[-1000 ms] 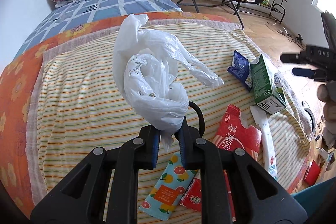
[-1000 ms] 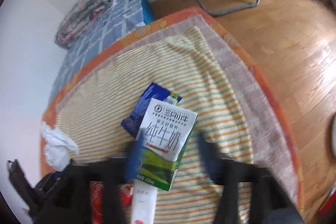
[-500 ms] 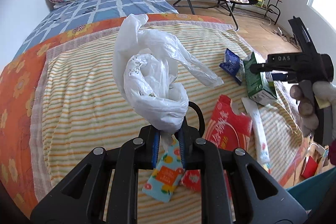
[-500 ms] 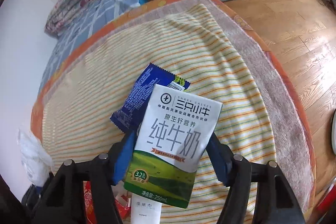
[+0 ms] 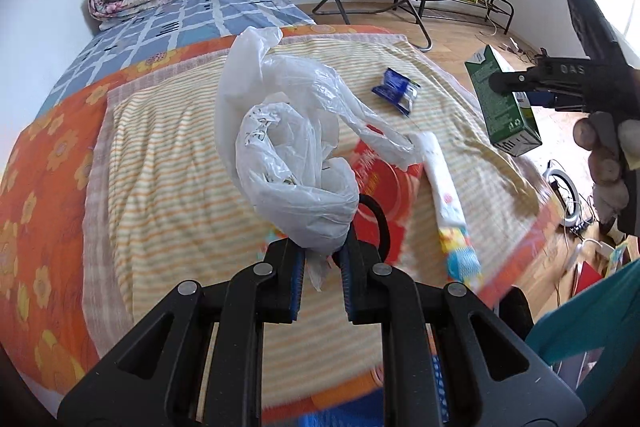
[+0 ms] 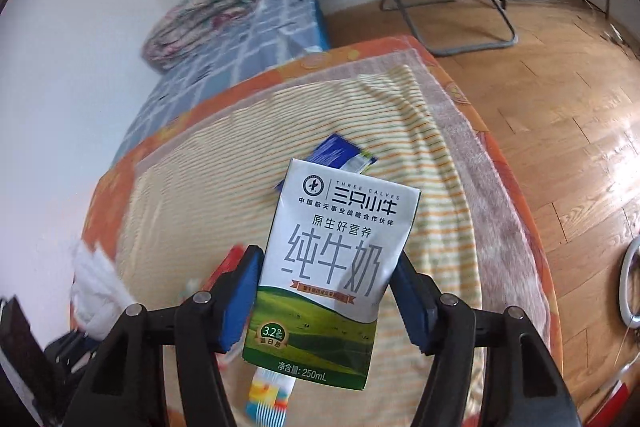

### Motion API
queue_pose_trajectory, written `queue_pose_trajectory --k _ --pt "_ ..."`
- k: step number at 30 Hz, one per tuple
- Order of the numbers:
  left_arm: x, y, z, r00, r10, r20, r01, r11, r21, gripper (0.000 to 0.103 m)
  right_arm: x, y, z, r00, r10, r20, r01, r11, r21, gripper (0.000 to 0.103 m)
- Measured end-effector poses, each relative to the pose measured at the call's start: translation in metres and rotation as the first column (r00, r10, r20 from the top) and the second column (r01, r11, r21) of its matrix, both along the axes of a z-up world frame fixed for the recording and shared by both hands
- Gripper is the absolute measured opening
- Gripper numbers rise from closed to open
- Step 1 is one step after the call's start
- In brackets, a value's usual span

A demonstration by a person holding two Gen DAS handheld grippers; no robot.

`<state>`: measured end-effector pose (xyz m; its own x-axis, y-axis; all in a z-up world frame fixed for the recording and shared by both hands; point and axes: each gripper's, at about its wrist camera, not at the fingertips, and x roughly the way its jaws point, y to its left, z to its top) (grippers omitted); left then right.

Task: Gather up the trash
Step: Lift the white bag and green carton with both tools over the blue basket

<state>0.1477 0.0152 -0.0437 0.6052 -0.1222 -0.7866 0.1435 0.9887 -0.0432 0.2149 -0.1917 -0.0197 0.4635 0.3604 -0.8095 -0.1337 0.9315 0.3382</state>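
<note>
Closest to you, your left gripper (image 5: 322, 259) is pinched tight on the gathered neck of the white plastic bag (image 5: 292, 155), which stands crumpled above the jaws with its mouth sagging half shut. Your right gripper (image 6: 326, 291) is clamped on the two sides of the milk carton (image 6: 336, 267), and the carton is lifted clear of the striped blanket (image 5: 168, 163), hanging off to the right of the bag and well apart from it. So the step in hand looks like carrying the carton to the bag. Next you would need to bring it over the bag's mouth, and since that mouth is folded in on itself, you may have to tilt or shake the bag to open a gap before you let go. Beyond the bag, lying on the blanket, are a red packet (image 5: 380, 183), a long white wrapper (image 5: 442, 183) just beside it, and farther off a blue wrapper (image 5: 396, 89); these are yet to be collected
</note>
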Motion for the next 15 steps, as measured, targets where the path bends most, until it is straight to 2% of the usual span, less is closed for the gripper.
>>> queue_pose_trajectory --k 7,15 --pt "-0.052 -0.017 0.005 1.000 -0.028 0.015 0.027 0.999 0.027 0.014 -0.073 0.021 0.007 0.990 0.138 0.041 -0.138 0.990 -0.006 0.066" --pt "-0.102 -0.035 -0.009 0.999 -0.052 -0.008 0.053 0.998 0.036 0.014 -0.151 0.045 0.002 0.954 0.286 0.094 -0.280 0.957 -0.069 0.066"
